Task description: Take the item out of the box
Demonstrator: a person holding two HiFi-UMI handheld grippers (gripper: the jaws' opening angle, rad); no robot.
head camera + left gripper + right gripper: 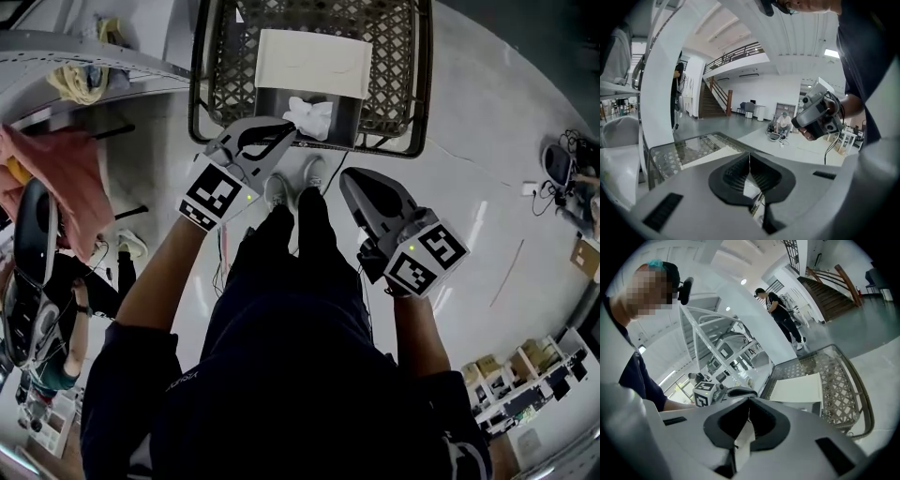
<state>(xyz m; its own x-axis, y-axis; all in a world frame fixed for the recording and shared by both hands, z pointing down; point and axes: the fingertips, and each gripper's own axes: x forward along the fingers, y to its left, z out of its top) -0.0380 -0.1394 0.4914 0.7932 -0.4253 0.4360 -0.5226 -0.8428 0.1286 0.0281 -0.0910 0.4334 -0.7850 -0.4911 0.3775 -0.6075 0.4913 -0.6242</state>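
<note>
White crumpled item [310, 117] sits on top of the grey box [278, 101] in the wire basket [214, 89]. My left gripper [289, 128], just beside it, and my right gripper [349, 184] are both closed, empty. I'd open the left wide, then pinch the wad's middle.

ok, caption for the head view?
Left gripper at the white tissue atop the grey box; right gripper held back, shut.
</note>
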